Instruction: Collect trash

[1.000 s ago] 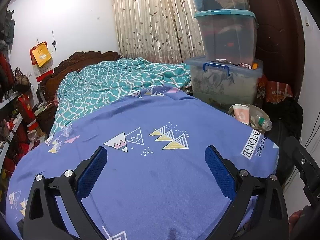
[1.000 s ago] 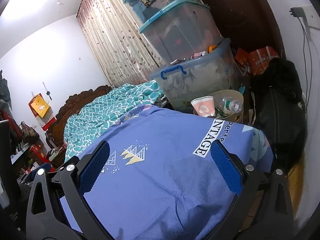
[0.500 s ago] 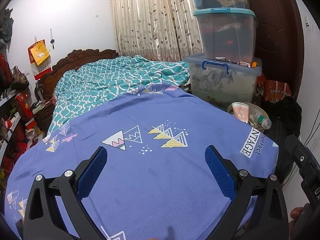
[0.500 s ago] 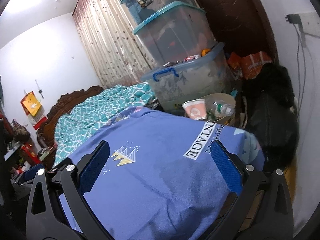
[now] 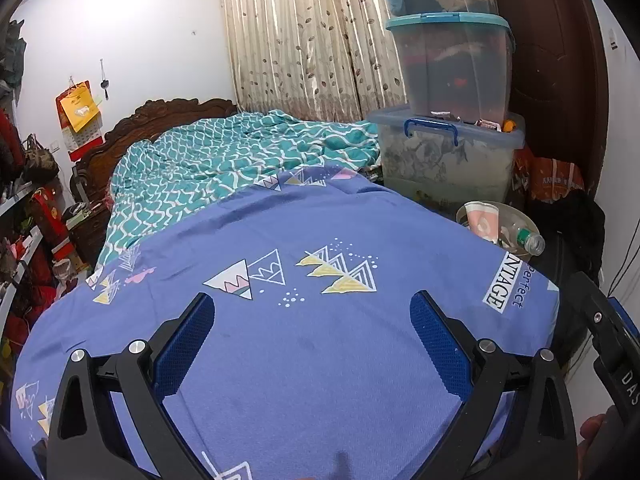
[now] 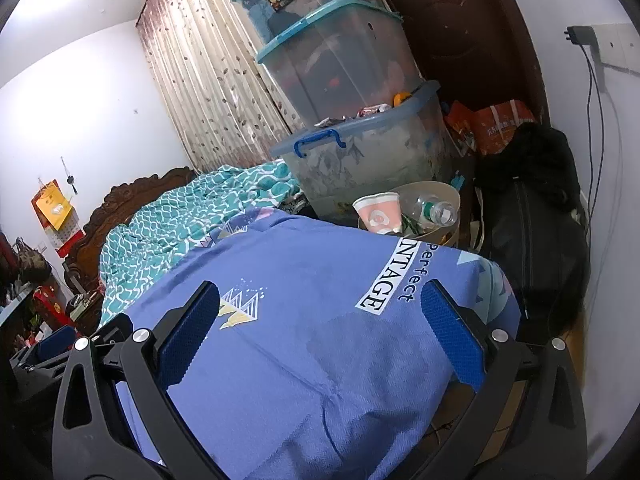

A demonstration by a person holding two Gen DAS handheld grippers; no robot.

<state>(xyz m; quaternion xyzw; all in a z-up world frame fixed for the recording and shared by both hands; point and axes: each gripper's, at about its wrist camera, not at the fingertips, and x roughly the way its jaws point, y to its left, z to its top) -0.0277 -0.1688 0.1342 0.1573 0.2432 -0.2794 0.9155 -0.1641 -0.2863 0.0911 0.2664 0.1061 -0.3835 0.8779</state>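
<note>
- Left wrist view: at the bottom of the frame the left gripper (image 5: 312, 334) stood spread wide with nothing between its blue pads (image 5: 186, 344), hanging over the purple bedsheet (image 5: 320, 380).
- In the right wrist view the right gripper (image 6: 320, 330) was likewise wide open and empty at the bottom of the frame, above the same sheet near its "Perfect VINTAGE" print (image 6: 394, 276).
- At the lower right edge of the left wrist view a bit of a hand (image 5: 592, 430) and part of the other black tool showed.
- The sheet lay bare in both views; no loose trash could be seen on it.
- Past the sheet's far right edge, right of centre in both frames, sat a round bin (image 6: 448, 196) already holding a pink paper cup (image 6: 380, 214) and a clear plastic bottle (image 6: 434, 210) with a green label; the cup leaned against the rim, the bottle lay tilted beside it.
- Farther back, upper left of centre, a teal patterned blanket (image 5: 240, 164) lay crumpled before a carved headboard.
- Upper right held three stacked storage boxes (image 5: 452, 152), with small scraps on the lowest lid; what they were was too small to tell.
- Judged from this, collection looked largely done: the visible trash was in the bin, both claws were free, and what remained, if anything, was not evident.
</note>
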